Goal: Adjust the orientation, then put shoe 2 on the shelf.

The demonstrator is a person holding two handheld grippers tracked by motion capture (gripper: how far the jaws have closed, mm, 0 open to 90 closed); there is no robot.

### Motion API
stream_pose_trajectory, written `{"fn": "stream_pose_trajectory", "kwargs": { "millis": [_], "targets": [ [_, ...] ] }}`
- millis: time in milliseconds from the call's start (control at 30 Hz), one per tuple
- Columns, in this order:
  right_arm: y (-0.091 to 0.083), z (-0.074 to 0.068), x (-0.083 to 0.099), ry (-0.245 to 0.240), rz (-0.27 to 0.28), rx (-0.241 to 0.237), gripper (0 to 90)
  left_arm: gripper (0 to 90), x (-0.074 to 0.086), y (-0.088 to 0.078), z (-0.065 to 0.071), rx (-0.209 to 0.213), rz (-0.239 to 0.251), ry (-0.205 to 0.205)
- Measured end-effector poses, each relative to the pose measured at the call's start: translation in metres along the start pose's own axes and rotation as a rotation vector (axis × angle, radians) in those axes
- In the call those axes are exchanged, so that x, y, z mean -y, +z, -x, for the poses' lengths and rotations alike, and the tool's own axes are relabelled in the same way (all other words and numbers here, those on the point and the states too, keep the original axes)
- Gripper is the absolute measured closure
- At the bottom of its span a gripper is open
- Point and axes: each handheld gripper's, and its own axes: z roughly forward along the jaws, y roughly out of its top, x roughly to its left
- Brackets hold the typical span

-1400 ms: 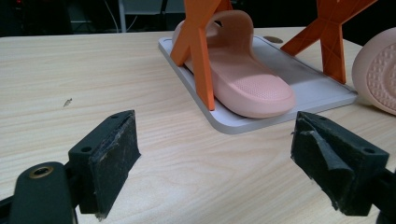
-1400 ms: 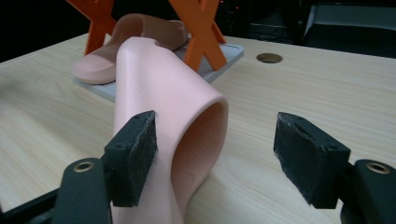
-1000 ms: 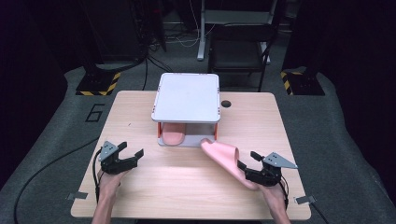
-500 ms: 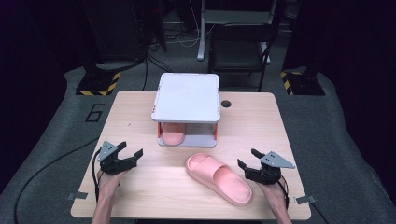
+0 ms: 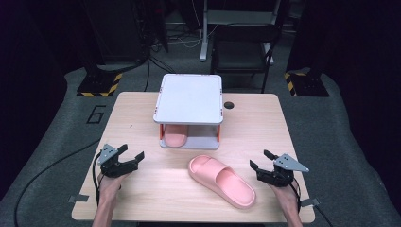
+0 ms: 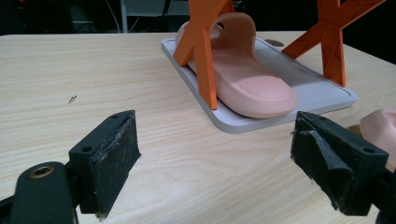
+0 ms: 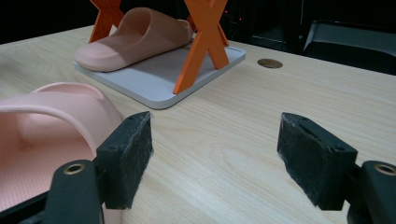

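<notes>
high view, from left to right: the left gripper (image 5: 130,159) rests over the near left part of the wooden table (image 5: 142,109), held in the person's left hand (image 5: 109,188), its jaws standing apart with nothing between them. farther back, at the middle of the table, stands a small rack (image 5: 190,98) with a white top shelf, orange x-shaped legs and a grey base tray; one pink slipper (image 5: 175,137) lies on that tray under the shelf, its toe toward the person. nearer the person and a little to the right, a second pink slipper (image 5: 221,180) lies flat on the bare table, sole down, set at a slant with its strapped end toward the rack. just beside its right edge, but apart from it, is the right gripper (image 5: 261,161), jaws likewise apart and holding nothing. left gripper view: both black pads (image 6: 112,158) frame empty table, with the racked slipper (image 6: 243,79) beyond them (an edge of the loose slipper (image 6: 380,130) shows past the right-hand pad). right gripper view: the loose slipper (image 7: 46,140) lies outside the left-hand pad (image 7: 128,156), not between the pads; the rack's tray (image 7: 154,79) and a round hole (image 7: 270,63) in the table lie beyond.
</notes>
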Motion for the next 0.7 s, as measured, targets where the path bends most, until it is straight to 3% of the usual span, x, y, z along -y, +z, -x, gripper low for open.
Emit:
{"fn": "stream_pose_trajectory", "kwargs": {
  "millis": [200,333,500,700],
  "targets": [
    [0.000,-0.002,0.001,-0.014,-0.001,-0.032,26.3,15.0,0.000,0.000,0.003,0.002,-0.014,0.014],
    [0.007,-0.011,0.000,-0.049,-0.025,-0.066,27.7,15.1,0.000,0.000,0.002,0.003,-0.013,0.014],
    [0.016,-0.024,-0.001,-0.054,-0.047,-0.133,29.8,15.1,0.002,0.000,0.000,0.003,-0.011,-0.005],
    [0.028,-0.039,-0.001,-0.117,-0.082,-0.195,32.6,15.2,-0.001,-0.001,0.002,-0.001,0.007,-0.002]
  ]
}}
